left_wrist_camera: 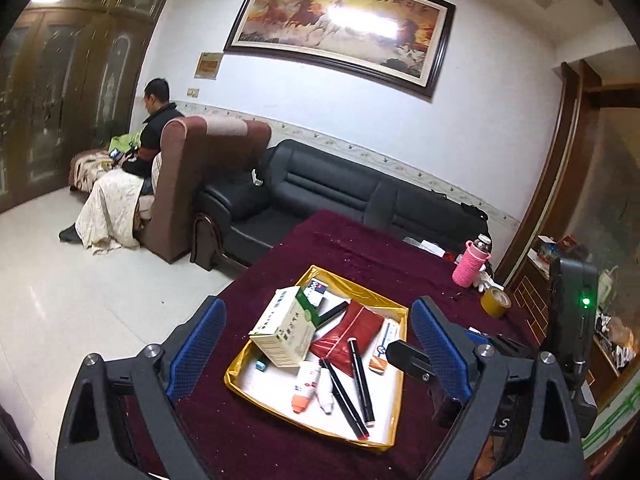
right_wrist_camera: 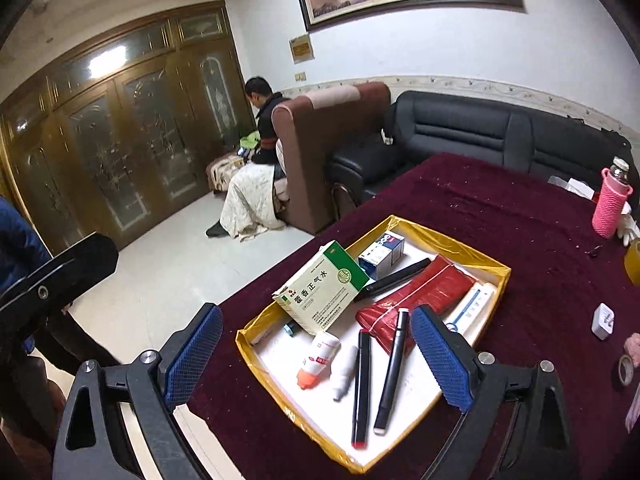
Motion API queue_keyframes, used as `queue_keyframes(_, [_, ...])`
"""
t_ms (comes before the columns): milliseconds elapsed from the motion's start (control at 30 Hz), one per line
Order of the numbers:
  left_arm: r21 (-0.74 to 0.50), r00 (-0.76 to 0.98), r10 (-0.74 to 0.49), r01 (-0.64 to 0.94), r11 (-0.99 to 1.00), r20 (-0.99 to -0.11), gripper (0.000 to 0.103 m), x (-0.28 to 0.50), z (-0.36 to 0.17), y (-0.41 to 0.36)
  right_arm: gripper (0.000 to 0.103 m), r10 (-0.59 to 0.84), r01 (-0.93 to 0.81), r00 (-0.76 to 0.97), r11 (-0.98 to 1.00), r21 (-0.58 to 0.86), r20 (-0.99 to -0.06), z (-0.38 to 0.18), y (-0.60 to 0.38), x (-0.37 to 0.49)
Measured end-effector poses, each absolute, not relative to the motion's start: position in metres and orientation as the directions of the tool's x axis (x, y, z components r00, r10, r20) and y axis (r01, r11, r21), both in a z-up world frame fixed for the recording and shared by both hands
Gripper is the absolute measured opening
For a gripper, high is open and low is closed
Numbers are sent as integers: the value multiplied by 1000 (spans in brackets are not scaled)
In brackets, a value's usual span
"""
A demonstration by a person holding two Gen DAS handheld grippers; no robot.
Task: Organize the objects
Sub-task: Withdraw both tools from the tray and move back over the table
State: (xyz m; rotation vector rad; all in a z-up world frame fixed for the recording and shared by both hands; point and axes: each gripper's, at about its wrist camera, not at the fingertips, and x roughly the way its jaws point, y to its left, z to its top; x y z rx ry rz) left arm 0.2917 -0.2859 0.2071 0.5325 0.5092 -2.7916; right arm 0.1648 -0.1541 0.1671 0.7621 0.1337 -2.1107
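Note:
A gold-edged shallow box sits on the maroon tablecloth. In it lie a green-and-white medicine carton, a small blue-and-white carton, a red packet, black markers, an orange-capped tube and a white tube. My left gripper is open and empty above the box. My right gripper is open and empty over the box's near part. The right gripper's body shows at the right of the left wrist view.
A pink-sleeved bottle, a yellow tape roll, a white adapter and a small tape ring lie on the table's right side. A black sofa and a seated person are beyond the table.

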Motion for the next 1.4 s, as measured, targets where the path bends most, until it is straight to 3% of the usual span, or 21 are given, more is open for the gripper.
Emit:
queue_keyframes(433, [-254, -903, -100, 221, -942, -417, 97, 283, 204, -248, 102, -669, 692, -527, -696, 194, -524, 174, -93, 170])
queue_keyframes(1033, [-288, -842, -95, 285, -914, -531, 97, 241, 163, -271, 102, -644, 674, -464, -702, 229, -608, 132, -106, 128])
queue_keyframes(1400, [-319, -809, -18, 253, -913, -588, 97, 211, 143, -264, 102, -609, 620, -478, -744, 247, -633, 117, -89, 104])
